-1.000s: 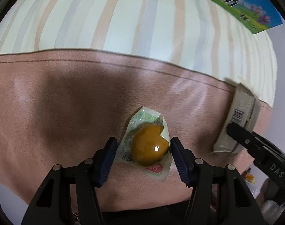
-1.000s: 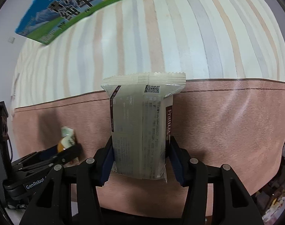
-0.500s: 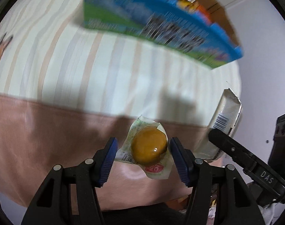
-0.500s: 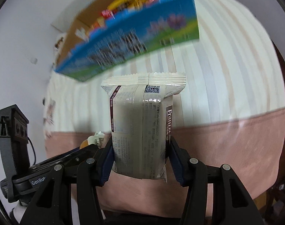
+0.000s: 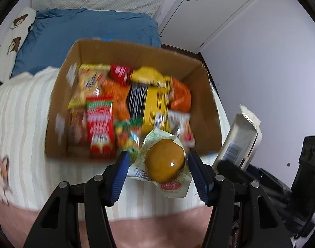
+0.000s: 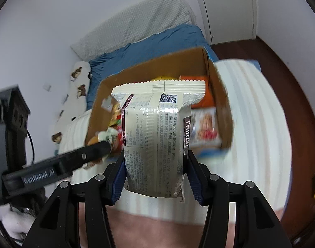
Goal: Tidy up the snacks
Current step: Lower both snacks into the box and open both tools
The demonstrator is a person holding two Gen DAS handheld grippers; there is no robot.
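Observation:
A round brown snack in a clear, green-printed wrapper (image 5: 164, 160) hangs between the blue pads of my left gripper (image 5: 158, 168), which is shut on it above the bed. My right gripper (image 6: 155, 172) is shut on an upright cream biscuit packet (image 6: 155, 136) with dark printing. Both are held just in front of an open cardboard box (image 5: 209, 111) packed with several colourful snack bags. The cream packet (image 5: 240, 138) also shows at the right of the left wrist view. In the right wrist view, a black finger (image 6: 91, 150) of the left gripper shows at the left.
The box (image 6: 153, 66) stands on a cream striped bedcover (image 5: 23, 113) with a pink band nearer me. Behind it lie a blue pillow (image 5: 85, 31), a bear-print cushion (image 5: 14, 31) and a white padded headboard. A white door (image 5: 209, 10) and dark wood floor (image 6: 292, 72) lie to the right.
Both grippers have risen with their packets still held. The view has swung from the pink and striped bedcover up to the open box, whose inside now shows.

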